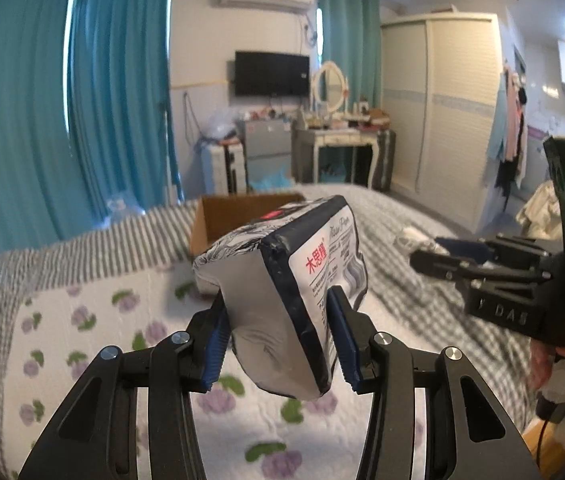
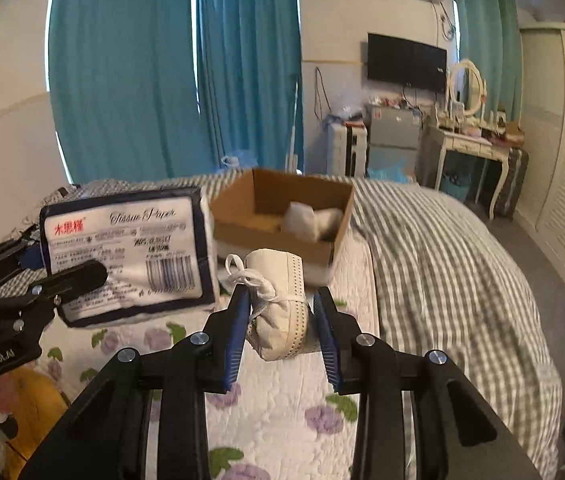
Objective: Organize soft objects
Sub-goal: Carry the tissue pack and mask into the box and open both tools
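From the left wrist we see our left tongs [image 1: 280, 332] clamped on a tissue pack [image 1: 282, 292], the blue pads pressing into its two sides so the soft wrapper dents. The pack hangs in the air above the floral quilt [image 1: 102, 344] of the bed, tilted, with a dark border, a white label and a grey patterned face. Red Chinese characters sit at the label's top; the smaller print is too blurred to read. Behind it stands a cardboard box [image 1: 218, 216] on the bed. At the right our right tongs [image 1: 426, 260] reach in, their body marked "DAS".

From the right wrist we see the right tongs [image 2: 282, 320] closed on a small white shoe [image 2: 278, 308], held off the bed, its lace [image 2: 254, 284] tied in a bow and a row of stitched dots along its sole edge. To the left the tissue pack [image 2: 130, 248] shows "Tissue Paper" in script, red characters and a barcode. The left tongs' [image 2: 82, 276] housing reads "GenRobot.AI". The open cardboard box [image 2: 282, 216] just beyond holds pale soft items [image 2: 310, 216].
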Demonstrator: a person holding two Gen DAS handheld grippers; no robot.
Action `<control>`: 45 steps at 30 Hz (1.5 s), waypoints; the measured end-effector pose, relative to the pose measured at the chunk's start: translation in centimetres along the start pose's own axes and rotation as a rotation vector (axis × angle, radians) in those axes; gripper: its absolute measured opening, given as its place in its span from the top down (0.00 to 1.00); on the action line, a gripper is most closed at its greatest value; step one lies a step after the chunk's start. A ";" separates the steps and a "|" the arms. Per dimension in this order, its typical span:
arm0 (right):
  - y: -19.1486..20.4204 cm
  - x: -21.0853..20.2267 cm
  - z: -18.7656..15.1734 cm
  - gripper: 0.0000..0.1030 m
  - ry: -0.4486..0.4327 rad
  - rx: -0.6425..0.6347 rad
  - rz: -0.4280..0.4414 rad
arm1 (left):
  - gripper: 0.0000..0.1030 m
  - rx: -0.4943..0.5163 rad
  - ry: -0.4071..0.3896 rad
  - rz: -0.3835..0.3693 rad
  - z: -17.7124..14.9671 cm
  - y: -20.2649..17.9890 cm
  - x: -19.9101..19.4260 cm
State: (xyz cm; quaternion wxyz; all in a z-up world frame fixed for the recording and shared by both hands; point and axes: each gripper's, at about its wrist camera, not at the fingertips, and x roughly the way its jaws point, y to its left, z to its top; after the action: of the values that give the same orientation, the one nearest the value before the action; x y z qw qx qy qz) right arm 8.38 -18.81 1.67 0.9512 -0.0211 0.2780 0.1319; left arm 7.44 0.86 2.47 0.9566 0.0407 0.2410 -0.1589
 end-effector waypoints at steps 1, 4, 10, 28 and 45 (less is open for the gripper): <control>0.0 0.0 0.7 0.68 -0.012 -0.005 -0.003 | 0.56 0.000 -0.014 0.003 0.7 0.2 0.1; -0.3 0.5 3.3 0.68 -0.042 -0.008 0.008 | 0.56 -0.004 -0.049 0.014 3.0 0.9 1.1; -1.3 4.1 7.5 0.68 -0.067 -0.012 0.008 | 0.56 -0.009 -0.086 0.031 7.2 2.8 6.0; -5.3 26.1 10.4 0.68 0.084 0.039 0.030 | 0.54 0.041 0.114 0.008 6.7 6.9 28.1; -5.6 24.4 9.8 0.34 0.108 0.096 -0.015 | 0.25 0.055 0.038 0.236 8.1 7.3 24.2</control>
State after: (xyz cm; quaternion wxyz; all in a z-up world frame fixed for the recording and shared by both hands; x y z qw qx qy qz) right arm 34.72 -17.24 -3.27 0.9358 0.0154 0.3347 0.1099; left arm 33.64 -0.36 -1.83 0.9624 0.0980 0.2482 -0.0509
